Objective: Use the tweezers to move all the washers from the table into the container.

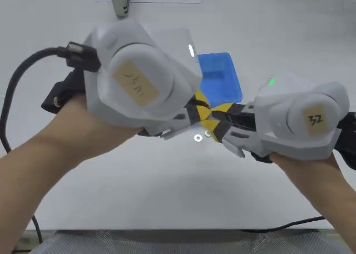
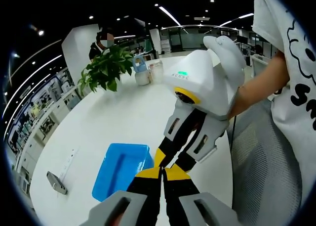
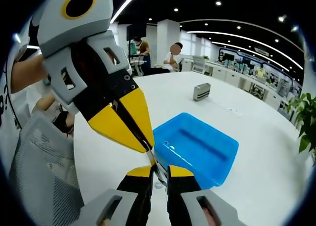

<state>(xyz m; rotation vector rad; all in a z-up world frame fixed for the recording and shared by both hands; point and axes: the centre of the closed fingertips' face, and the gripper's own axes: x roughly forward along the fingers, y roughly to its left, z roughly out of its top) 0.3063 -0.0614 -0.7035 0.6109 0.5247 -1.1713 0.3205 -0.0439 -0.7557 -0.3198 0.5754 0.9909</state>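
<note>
Beside the container (image 1: 222,81), left claw (image 2: 162,174) and right claw (image 3: 159,174) both clamp the tweezers (image 3: 152,157) above the washers (image 1: 198,138)

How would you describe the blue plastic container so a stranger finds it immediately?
On the white table, look just beyond where the left gripper and right gripper meet. There sits the open-topped rectangular blue plastic container, large and vivid compared with the tiny silver washers nearer the person.
</note>
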